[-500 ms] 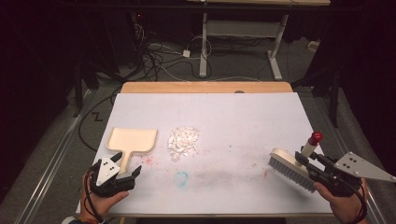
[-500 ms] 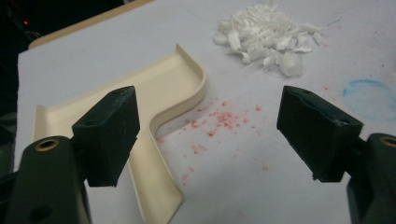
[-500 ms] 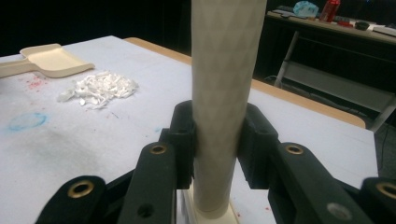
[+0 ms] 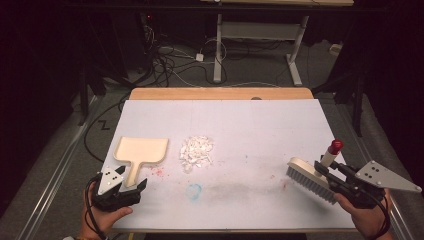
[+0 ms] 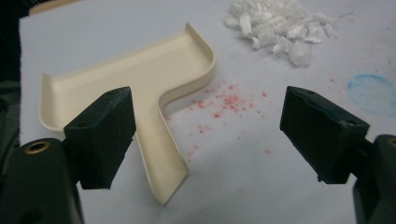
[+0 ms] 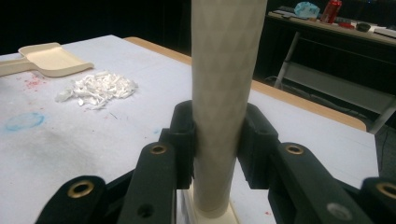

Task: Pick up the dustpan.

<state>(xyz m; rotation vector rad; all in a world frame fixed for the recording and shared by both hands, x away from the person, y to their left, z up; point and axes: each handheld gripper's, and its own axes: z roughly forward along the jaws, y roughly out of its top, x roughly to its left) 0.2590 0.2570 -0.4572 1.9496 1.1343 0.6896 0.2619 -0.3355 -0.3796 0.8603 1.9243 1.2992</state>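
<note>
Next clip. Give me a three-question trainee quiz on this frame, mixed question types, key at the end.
1. True or false: the right gripper is shut on the pale, textured handle of the cream brush with grey bristles.
2. Which thing lies between the open left gripper's jaws? A) the pile of white shreds B) the handle of the flat cream plastic dustpan C) the blue smudge
3. Fill in: in the high view, the shreds lie to the ____ of the dustpan.

Key: 1 true; 2 B; 3 right
</note>
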